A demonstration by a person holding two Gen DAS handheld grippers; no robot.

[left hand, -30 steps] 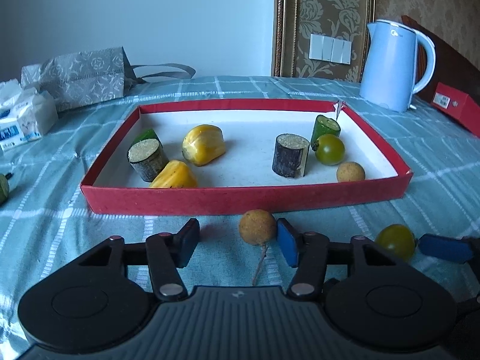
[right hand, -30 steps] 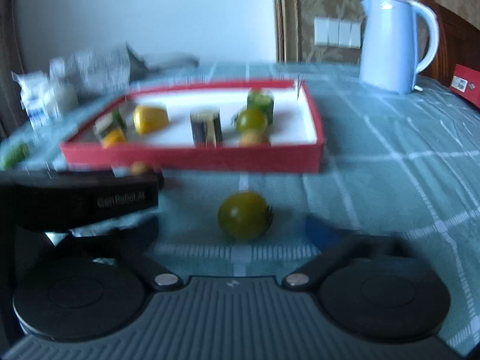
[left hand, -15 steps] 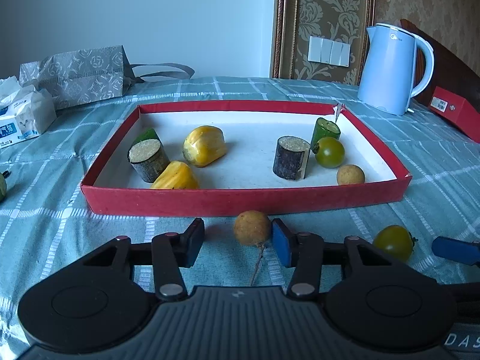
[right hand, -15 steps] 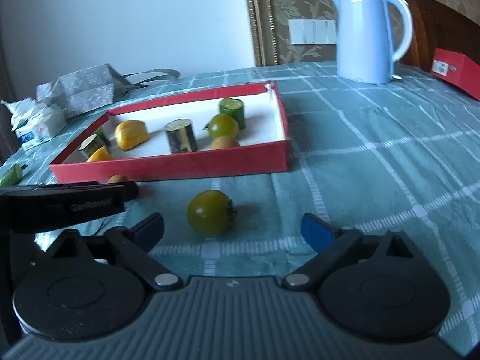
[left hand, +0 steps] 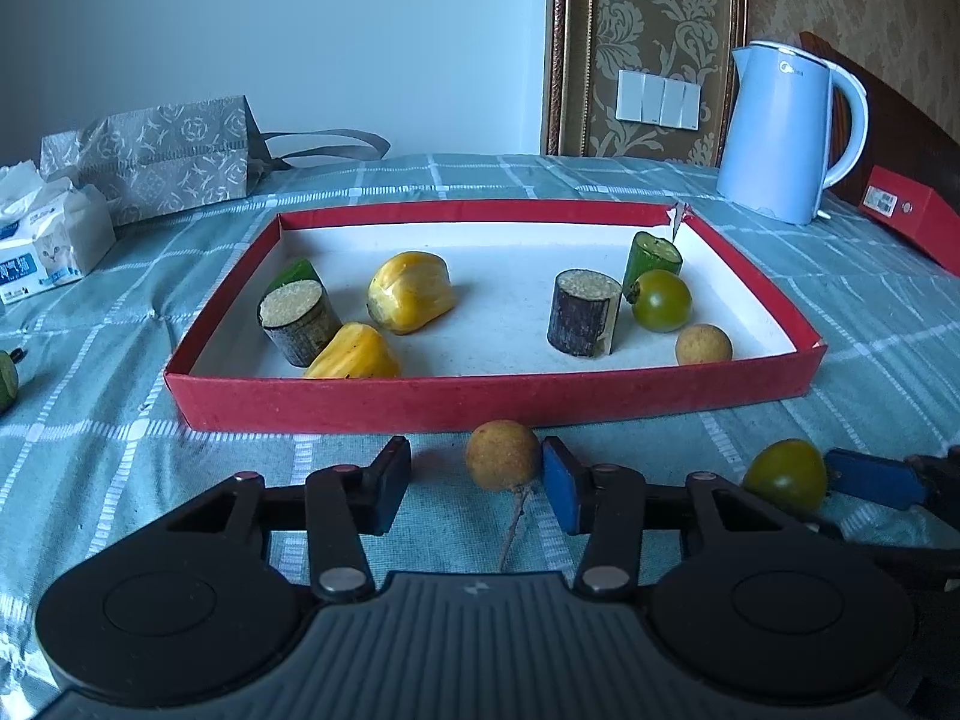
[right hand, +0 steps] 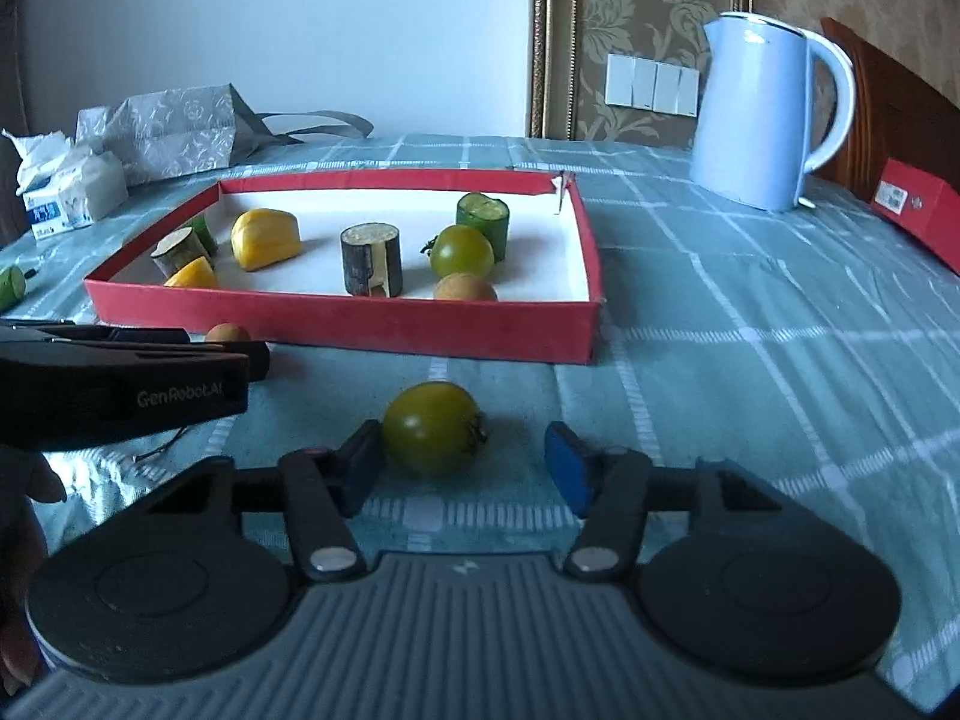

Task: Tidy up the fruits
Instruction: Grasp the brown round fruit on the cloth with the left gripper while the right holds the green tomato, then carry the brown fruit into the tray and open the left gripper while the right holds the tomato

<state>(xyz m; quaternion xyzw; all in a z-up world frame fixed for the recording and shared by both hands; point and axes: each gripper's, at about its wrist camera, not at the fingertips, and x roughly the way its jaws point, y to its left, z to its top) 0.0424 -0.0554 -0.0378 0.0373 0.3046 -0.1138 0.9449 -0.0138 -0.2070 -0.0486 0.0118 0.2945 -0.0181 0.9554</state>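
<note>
1. Left tongs [left hand: 477, 471] open around brown longan [left hand: 503, 455], right pad touching it, left pad apart; right tongs [right hand: 465, 459] open, left pad against green tomato [right hand: 431, 427], right pad well clear
2. Only right view shows the left tongs' body from the side
3. Both fruits lie near red tray [left hand: 480, 401] front wall, on checked cloth
4. Tray holds yellow pieces, cane cuts, cucumber, tomato, longan

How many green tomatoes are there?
2. One green tomato sits inside the red tray, beside the cucumber piece. The other green tomato lies on the tablecloth in front of the tray, between the right gripper jaws. Others may be hidden.
</note>
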